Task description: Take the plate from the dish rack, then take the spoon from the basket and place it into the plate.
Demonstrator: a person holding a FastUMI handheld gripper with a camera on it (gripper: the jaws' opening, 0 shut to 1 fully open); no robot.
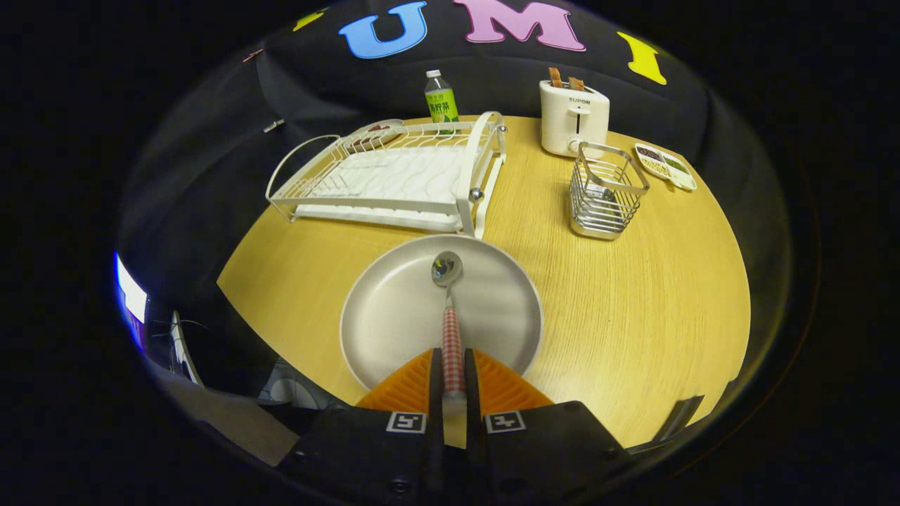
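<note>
A pale round plate [394, 316] lies flat on the wooden table [633, 302], just ahead of my fingers. My gripper [453, 376] is shut on the spoon [450, 309], both fingers pressing its red-and-white checked handle. The spoon points straight ahead, and its shiny metal bowl hangs over the middle of the plate. Whether the bowl touches the plate I cannot tell. Beyond the plate stands the white wire dish rack [394, 176] with nothing in its slots. The steel wire basket [606, 191] stands to the right of the rack.
A white toaster [573, 116] with two slices in it stands behind the basket. A green drink bottle [441, 98] stands behind the rack. A small divided dish [665, 166] lies at the far right. Bare wood stretches right of the plate.
</note>
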